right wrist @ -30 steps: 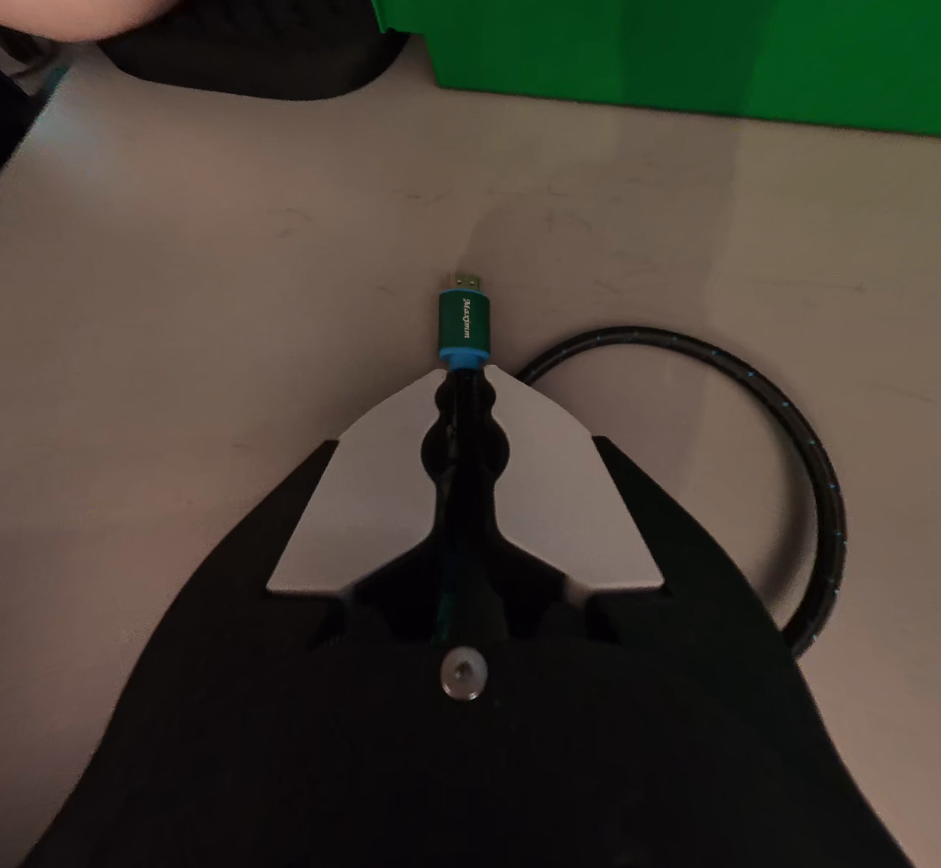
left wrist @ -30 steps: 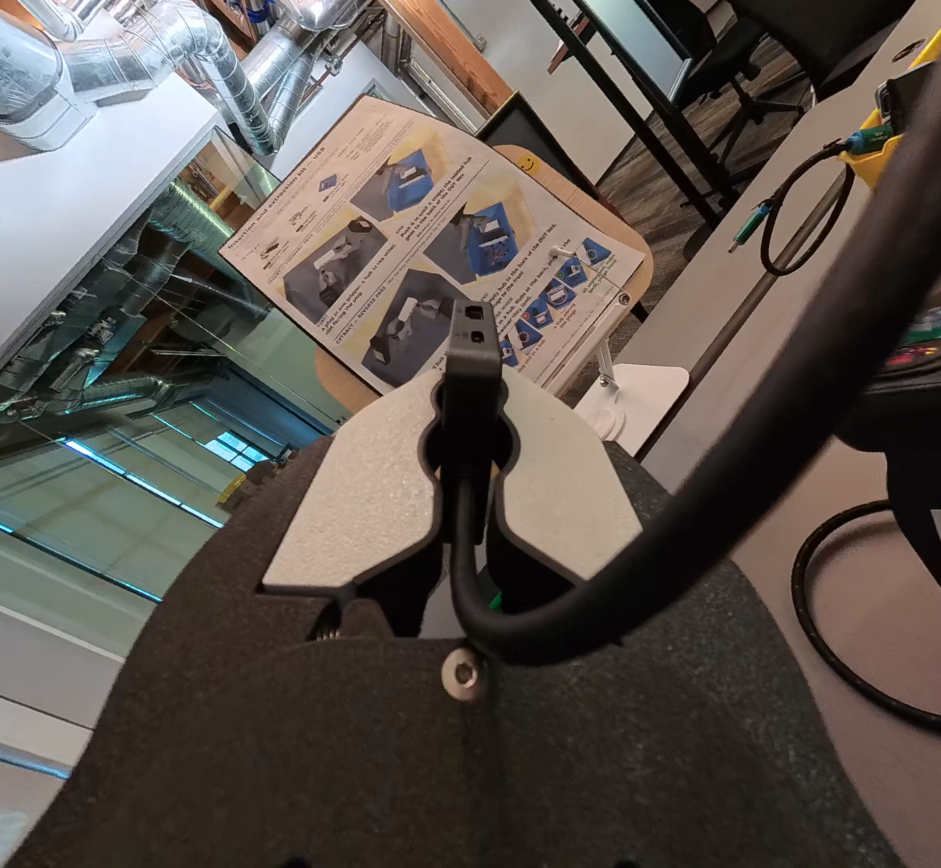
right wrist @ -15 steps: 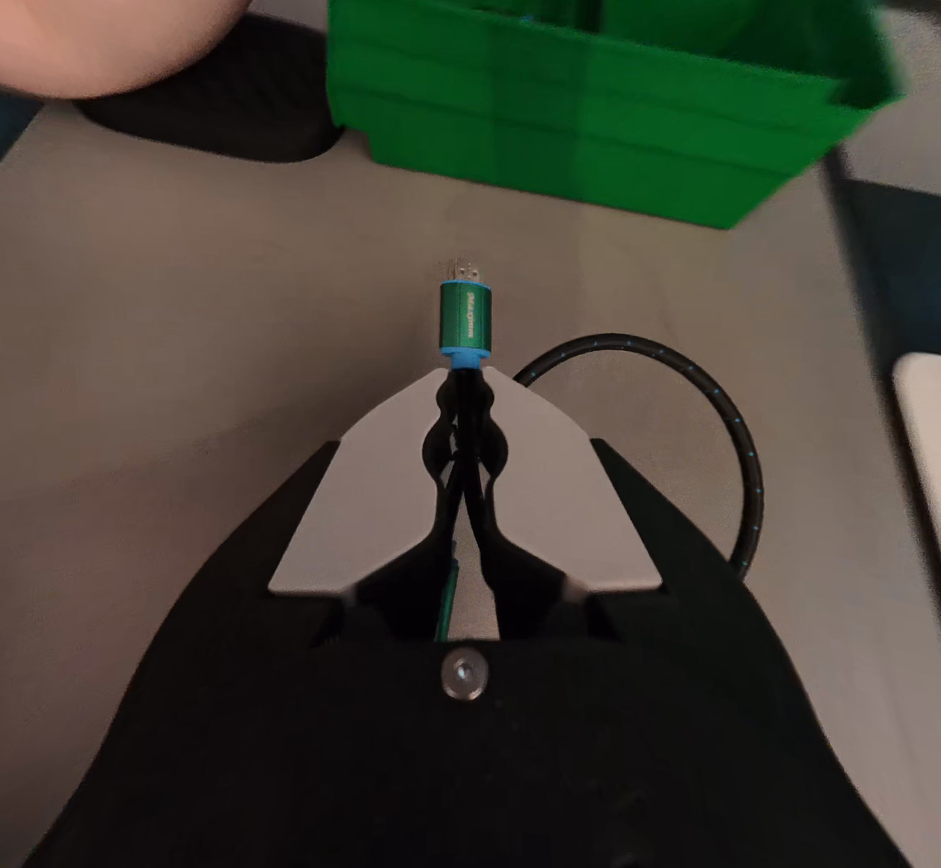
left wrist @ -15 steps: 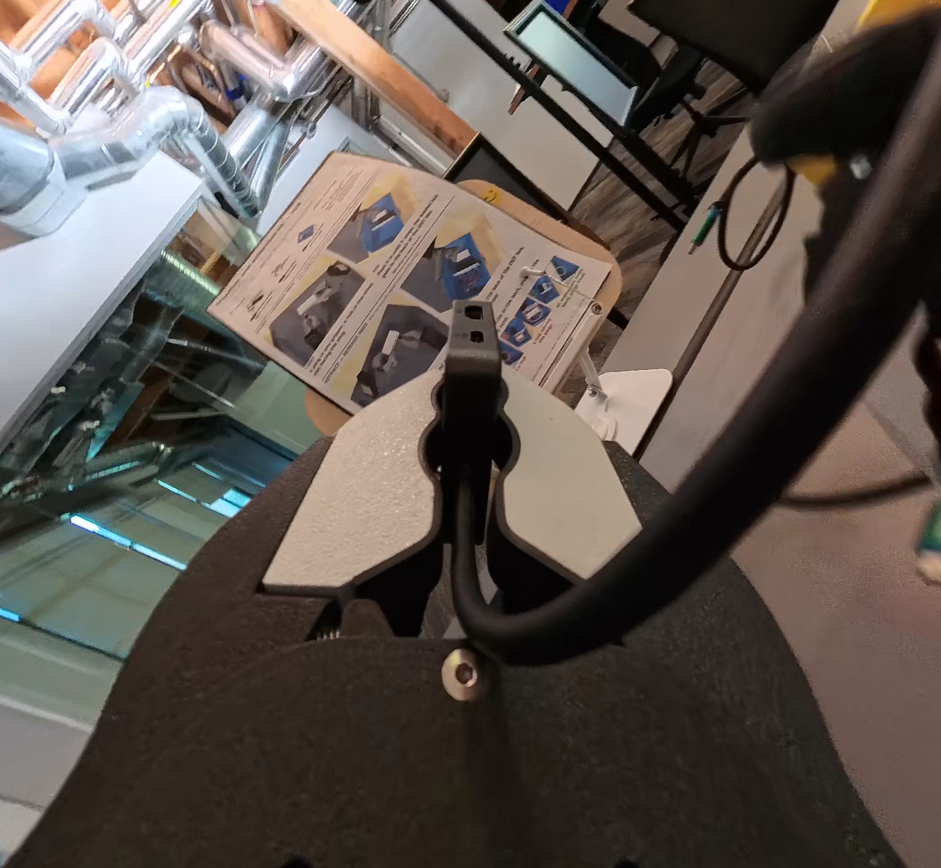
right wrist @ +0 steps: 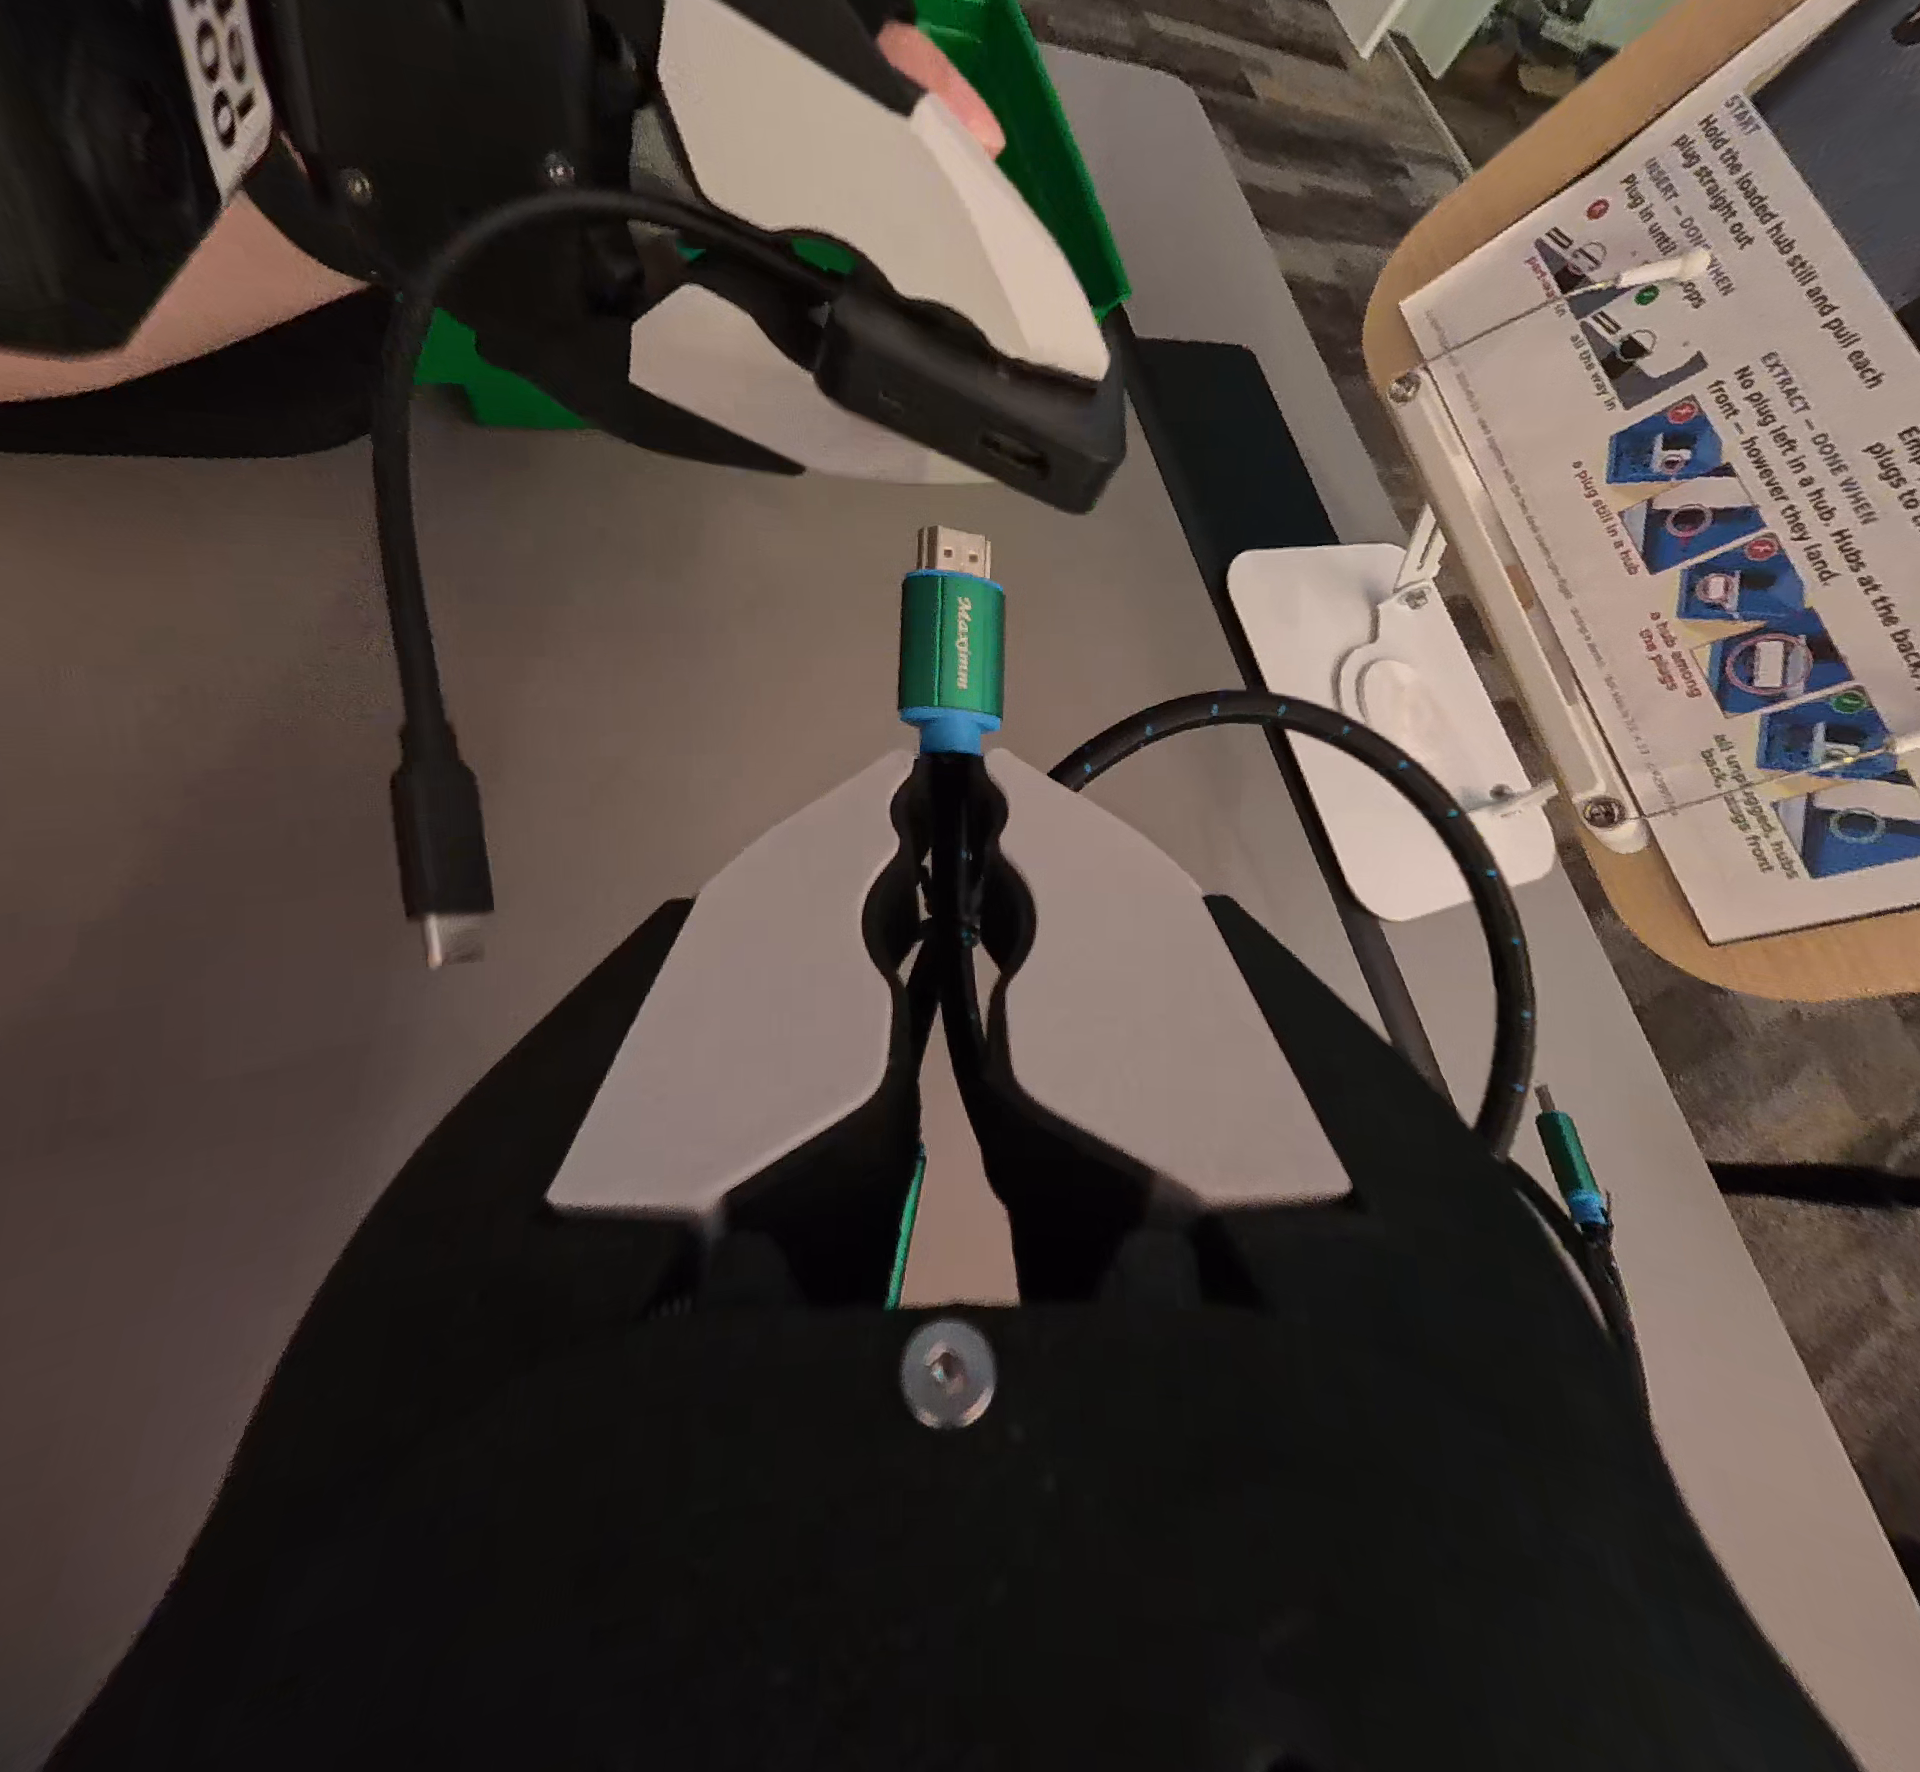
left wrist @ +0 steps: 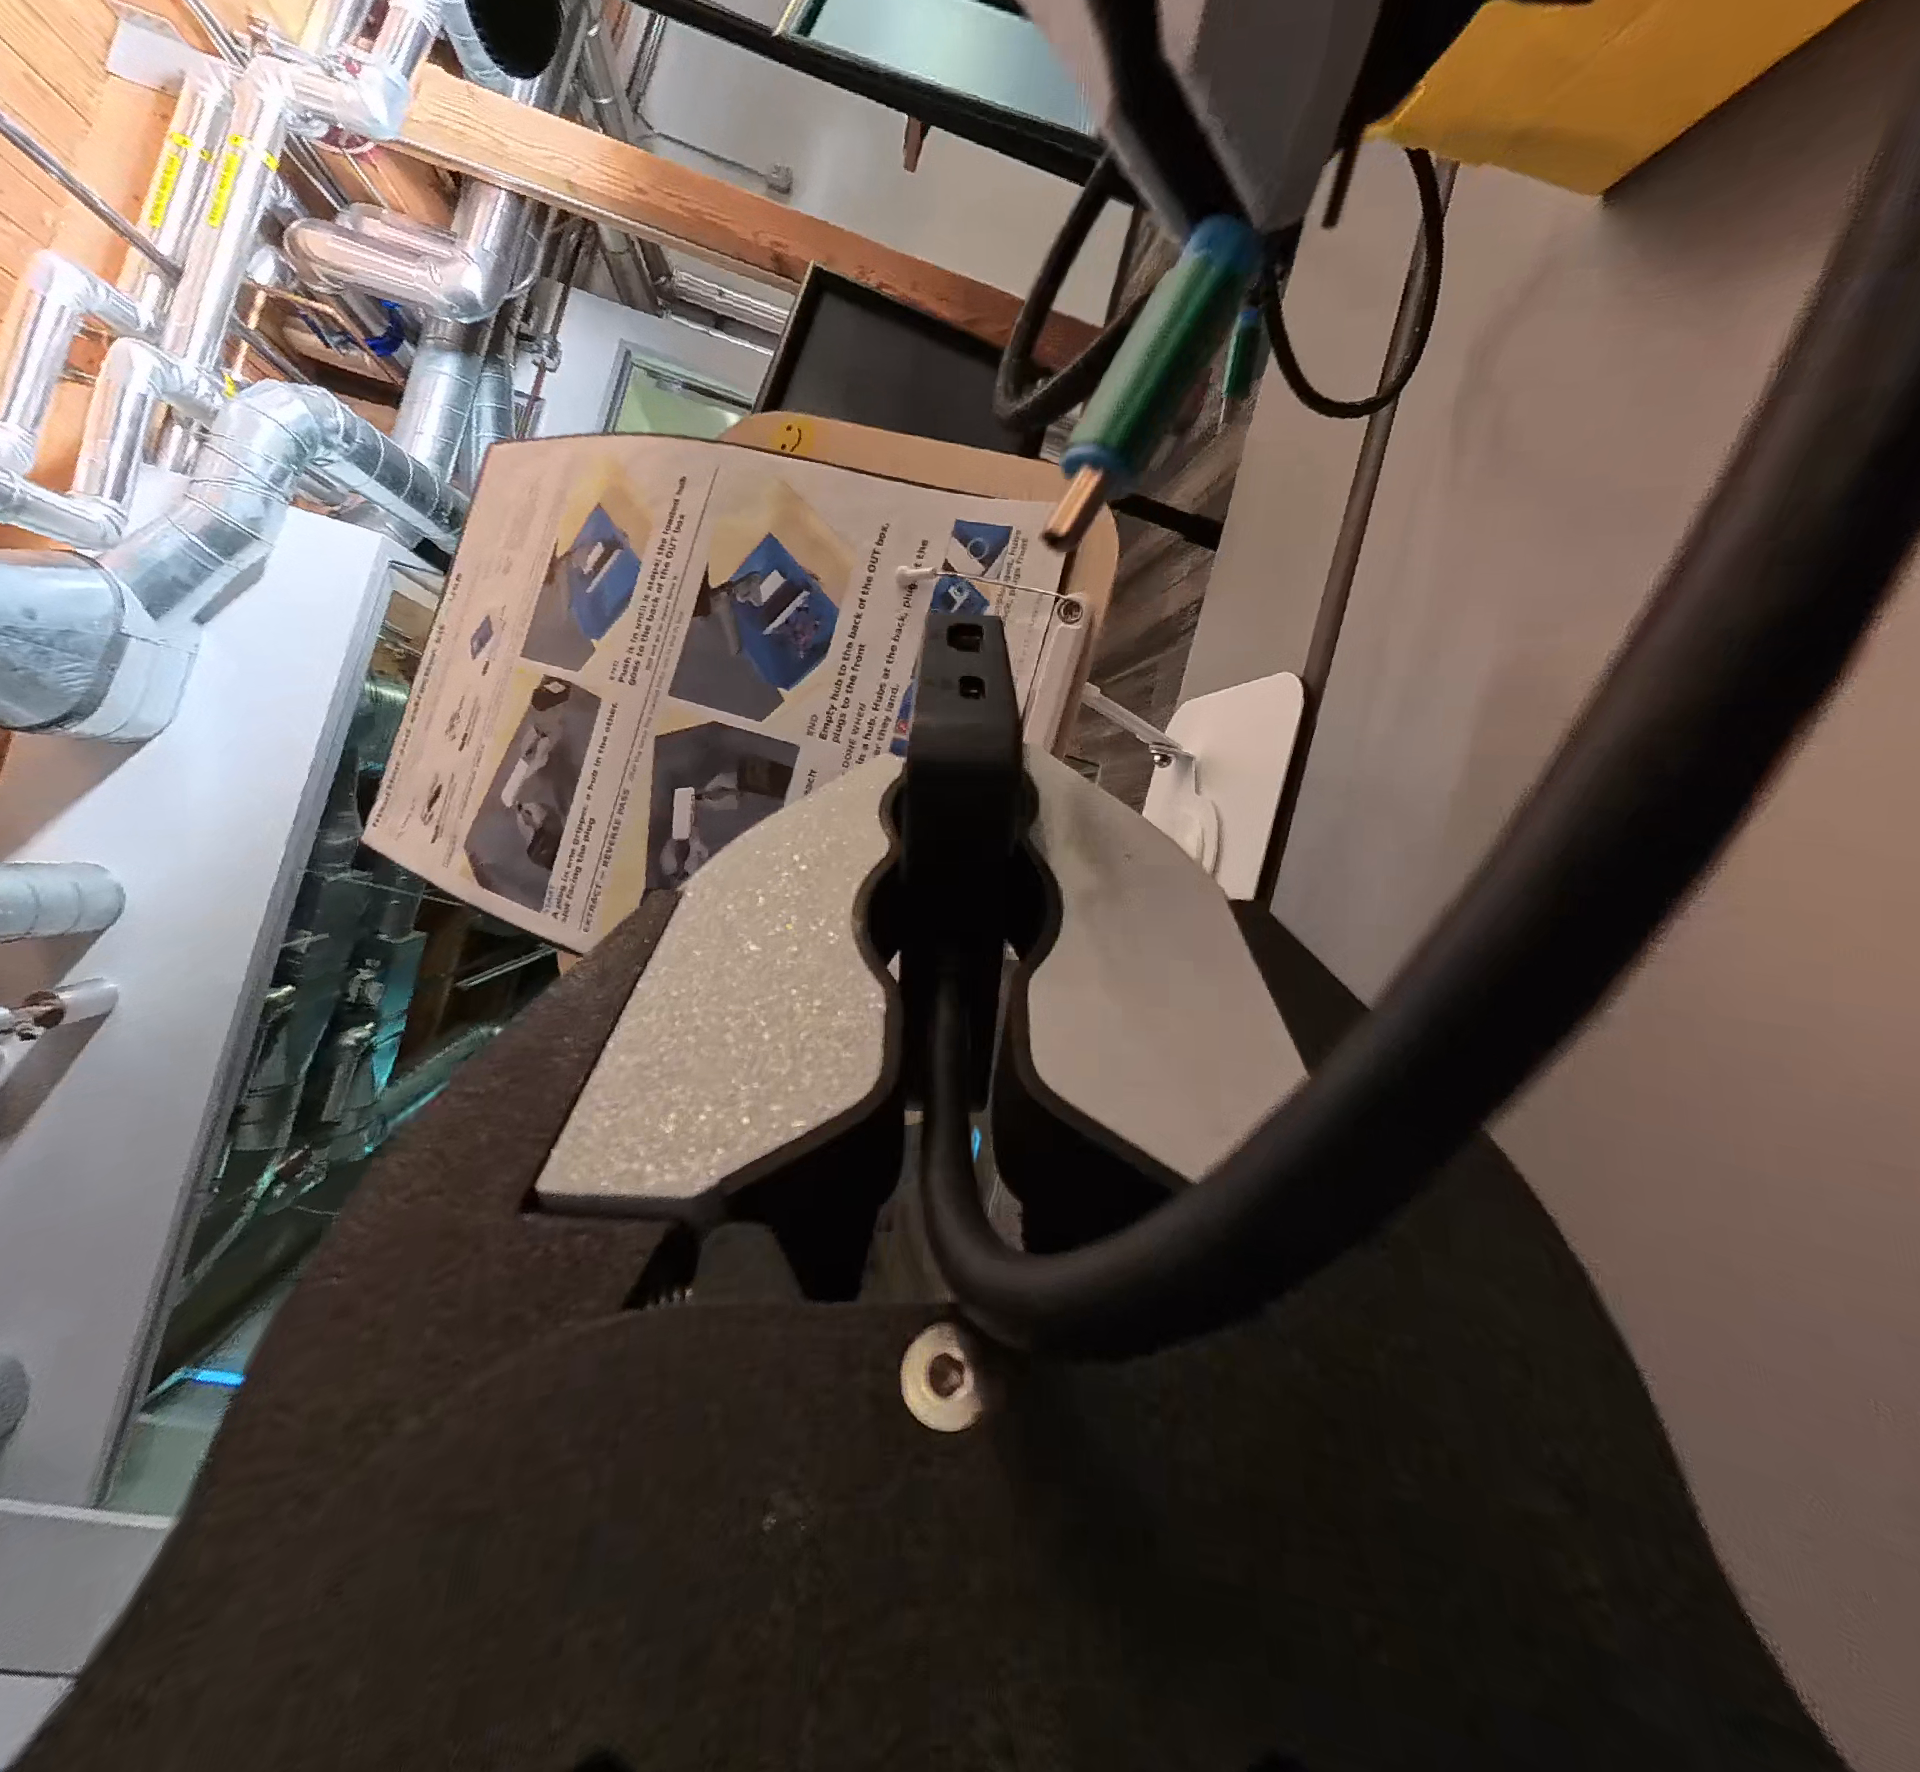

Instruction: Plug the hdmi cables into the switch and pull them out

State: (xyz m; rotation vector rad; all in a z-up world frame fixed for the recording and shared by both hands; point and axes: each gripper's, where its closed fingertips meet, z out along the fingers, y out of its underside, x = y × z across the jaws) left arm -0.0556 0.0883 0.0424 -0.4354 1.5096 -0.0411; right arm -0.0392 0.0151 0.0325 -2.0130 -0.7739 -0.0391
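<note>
- Left tongs (left wrist: pixel 961 777) are pinching the small black rectangular switch (left wrist: pixel 961 735), its end poking out past the pale grey fingertips (left wrist: pixel 748 974).
- In the right wrist view the same left tongs (right wrist: pixel 1081 392) show at top, switch (right wrist: pixel 977 403) held above the grey tabletop (right wrist: pixel 208 631), an open port on its side facing down toward the plug.
- The switch's own thin black lead (right wrist: pixel 405 517) droops from it, ending in a small metal-tipped connector (right wrist: pixel 447 849) that hangs to the left of the plug.
- Right tongs (right wrist: pixel 948 772) are pressed together on the black braided cable with blue flecks (right wrist: pixel 1496 891), right behind the green metal HDMI plug with a blue collar (right wrist: pixel 951 647).
- That plug points up at the switch, just below it, not touching: a clear gap between silver tip and port.
- The braided cable loops out to the right of the plug; a second green plug (right wrist: pixel 1569 1161) lies near the tabletop's right edge.
- Green plastic bin (right wrist: pixel 1029 164) sits behind the switch.
- A printed instruction sheet on a wooden board (right wrist: pixel 1704 517) stands on a white stand to the plug's right.
</note>
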